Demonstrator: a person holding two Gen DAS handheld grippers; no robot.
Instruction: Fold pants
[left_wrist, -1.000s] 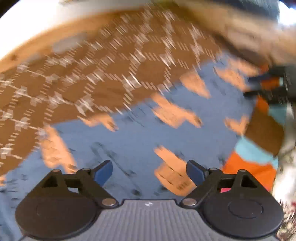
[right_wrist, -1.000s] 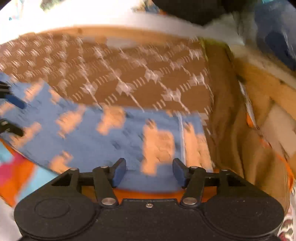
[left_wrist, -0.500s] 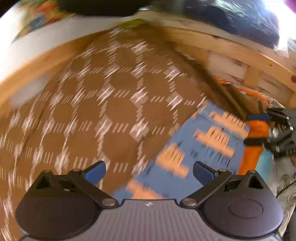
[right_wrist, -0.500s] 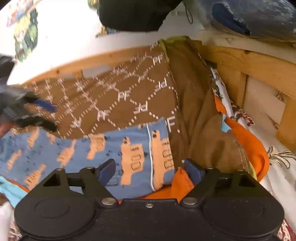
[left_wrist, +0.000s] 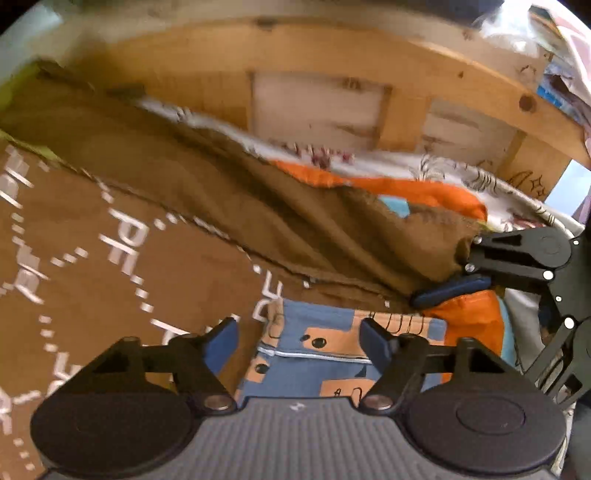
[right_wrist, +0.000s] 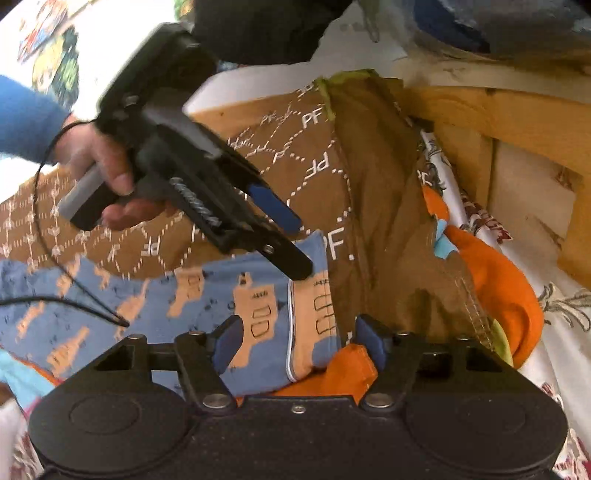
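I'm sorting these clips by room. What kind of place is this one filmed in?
Most likely a bedroom, on a bed. A wooden bed frame borders a floral sheet, and a brown patterned blanket lies under the blue printed pants.

White "PF" monograms on brown blanket

The near end of the pants is covered by the right tongs. The brown quilt is blurred in the left wrist view. The blue sleeve is cut off at the frame's edge.
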